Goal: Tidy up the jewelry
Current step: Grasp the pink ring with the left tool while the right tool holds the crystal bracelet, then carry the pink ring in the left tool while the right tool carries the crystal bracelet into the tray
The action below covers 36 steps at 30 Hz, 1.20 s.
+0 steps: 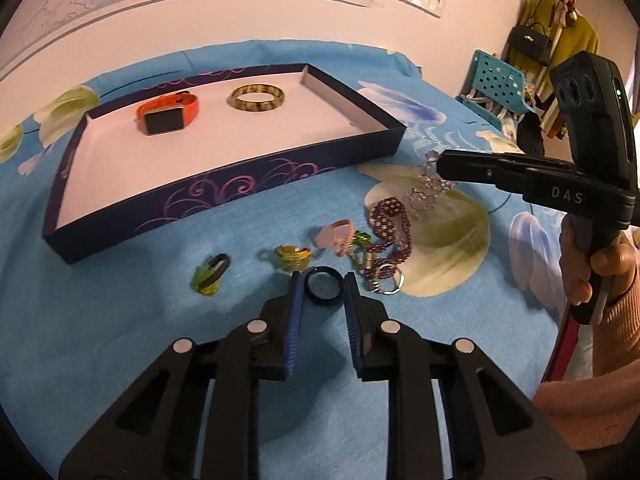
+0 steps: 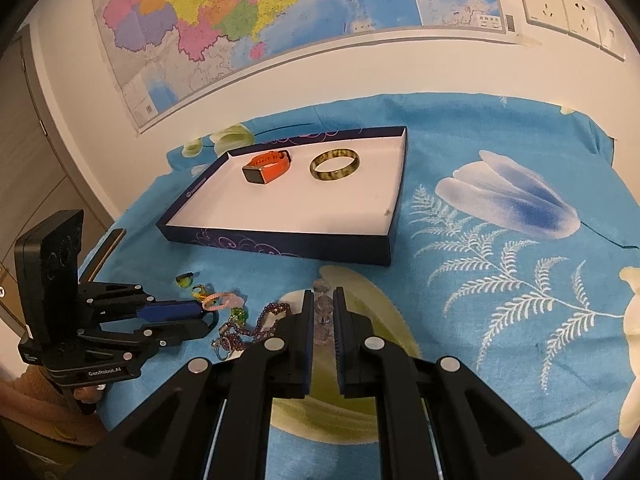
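A blue cloth (image 2: 500, 320) printed with pale flowers and white fern sprays covered the whole work surface, its far edge rumpled against a cream wall. A coloured map (image 2: 256, 20) hung on that wall, with white sockets (image 2: 560, 10) to its right. In the left wrist view a teal perforated rack (image 1: 500, 80) stood off the right end of the cloth, and behind it a black bag (image 1: 530, 42) and a mustard garment hung on a stand.

A shallow dark tray (image 2: 280, 242) with purple scrollwork on its sides and a white floor lay toward the far side of the cloth. Inside it lay an orange watch (image 1: 166, 114) and, just beside it but apart, a mottled green bangle (image 1: 258, 98).

The loose pieces lay on the cloth in front of the tray — a green-and-black ring (image 1: 212, 276), a yellow-green ring (image 1: 294, 258), a pink ring (image 1: 336, 236), a maroon bead chain (image 1: 390, 224) with a metal clasp, all near one another.

The left gripper (image 1: 323, 286) pointed down at the cloth with a black ring (image 1: 324, 284) between its blue pads; the jaws stood nearly against the ring, but whether the pads pressed on it could not be told. The right gripper (image 2: 321, 308), held in a hand (image 1: 600, 268) with a peach sleeve, was closed on a strand of clear beads (image 2: 323, 312) — the strand dangled from its tips above the cloth, to the right of the chain.
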Each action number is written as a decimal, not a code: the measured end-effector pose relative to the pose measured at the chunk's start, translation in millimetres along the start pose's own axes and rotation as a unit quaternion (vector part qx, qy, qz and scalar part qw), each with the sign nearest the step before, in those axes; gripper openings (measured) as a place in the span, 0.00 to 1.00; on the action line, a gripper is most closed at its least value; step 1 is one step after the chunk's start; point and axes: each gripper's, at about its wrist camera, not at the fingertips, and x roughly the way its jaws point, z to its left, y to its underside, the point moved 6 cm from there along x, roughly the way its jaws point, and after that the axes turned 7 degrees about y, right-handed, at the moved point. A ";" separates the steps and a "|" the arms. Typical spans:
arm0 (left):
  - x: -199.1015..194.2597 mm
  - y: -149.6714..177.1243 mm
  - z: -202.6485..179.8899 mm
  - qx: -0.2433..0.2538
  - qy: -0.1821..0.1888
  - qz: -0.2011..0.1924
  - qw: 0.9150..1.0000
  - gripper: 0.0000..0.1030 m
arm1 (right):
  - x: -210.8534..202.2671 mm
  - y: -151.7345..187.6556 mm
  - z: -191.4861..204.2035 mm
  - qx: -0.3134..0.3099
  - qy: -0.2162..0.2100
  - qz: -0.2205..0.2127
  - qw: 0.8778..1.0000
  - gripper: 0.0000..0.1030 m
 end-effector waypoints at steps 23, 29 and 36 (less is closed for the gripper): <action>2.9 -23.4 -8.0 -0.001 0.020 -0.025 0.999 0.03 | -7.0 -5.7 7.1 0.001 -0.014 -0.017 1.000 0.08; -16.7 -26.1 -8.4 -0.007 0.028 -0.047 0.999 0.03 | -16.1 -12.9 10.5 -0.002 -0.015 -0.030 0.999 0.08; -37.2 -32.0 -6.2 -0.006 0.025 -0.068 0.997 0.03 | -23.9 -24.6 17.4 -0.009 -0.018 -0.045 0.999 0.08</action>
